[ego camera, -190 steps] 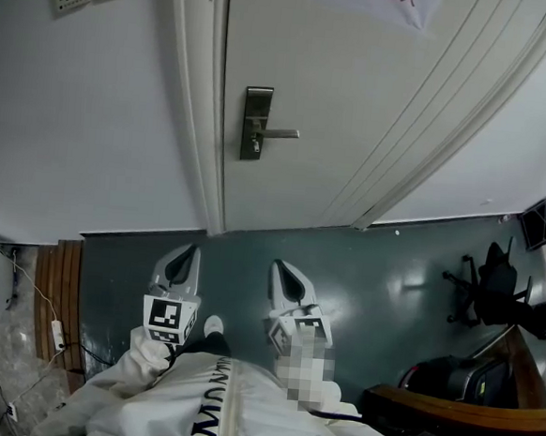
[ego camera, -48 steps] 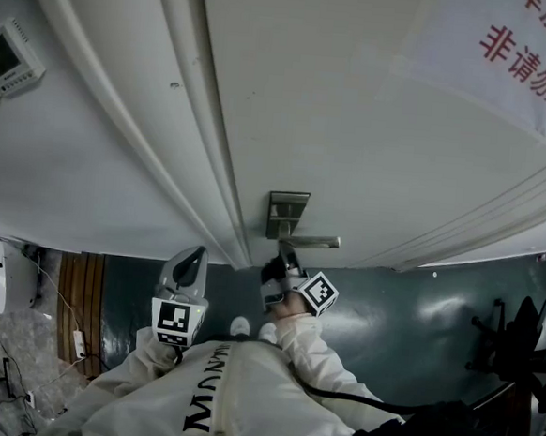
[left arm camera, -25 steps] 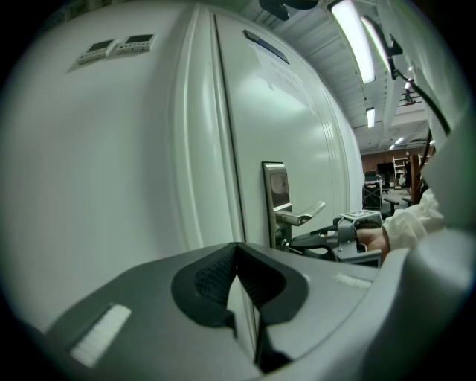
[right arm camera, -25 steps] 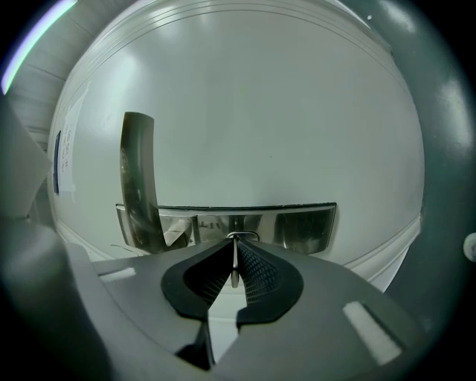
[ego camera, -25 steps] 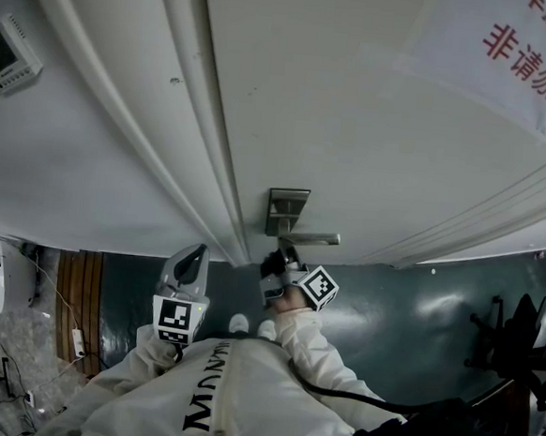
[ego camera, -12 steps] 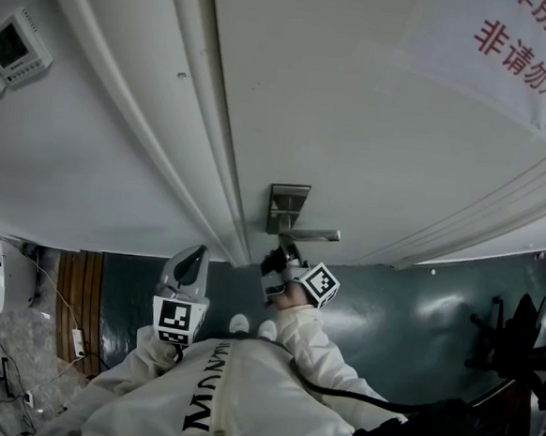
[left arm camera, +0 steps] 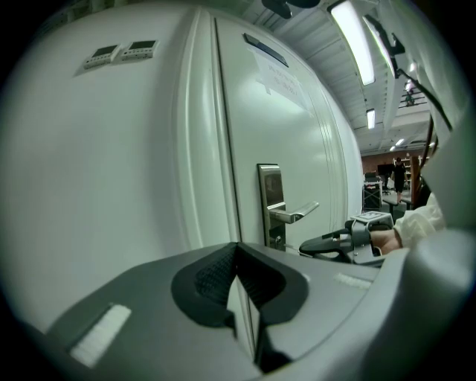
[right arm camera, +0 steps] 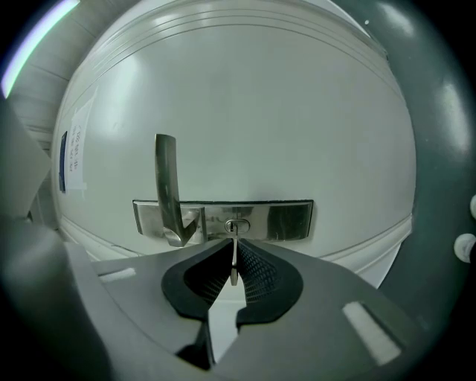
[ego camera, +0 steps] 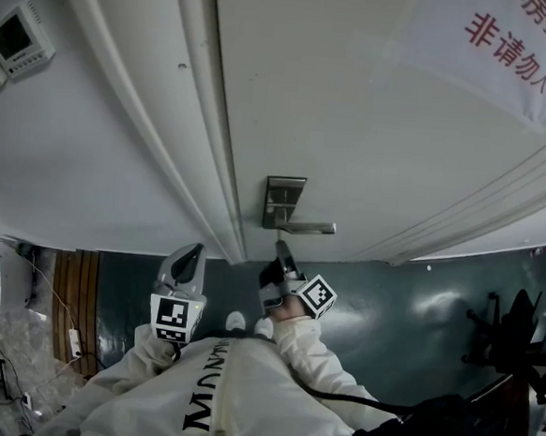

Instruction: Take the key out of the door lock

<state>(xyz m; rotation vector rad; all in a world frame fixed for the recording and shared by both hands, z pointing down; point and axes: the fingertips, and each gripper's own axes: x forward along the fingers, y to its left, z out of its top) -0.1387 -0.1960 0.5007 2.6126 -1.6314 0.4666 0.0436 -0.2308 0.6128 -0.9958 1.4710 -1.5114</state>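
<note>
my right tongs point(right arm camera: 233, 249) clamp the key point(right arm camera: 233, 271), its long axis running straight ahead into the lock cylinder point(right arm camera: 236, 225) at frame centre; left tongs point(left arm camera: 238, 251) closed, empty, farther off.

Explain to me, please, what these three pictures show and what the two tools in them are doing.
There is no robot here: a person in white holds a two-jaw gripper in each hand. The head view looks down from the person's head at a white door with a metal lock plate and handle. The other two views come from cameras that ride on the grippers and look along their jaws. The left gripper hangs back from the door, jaws together, with nothing in them. The right gripper is at the lock, jaws closed on the key, which reaches up to the keyhole. Whether the key has left the lock, I cannot tell.
</note>
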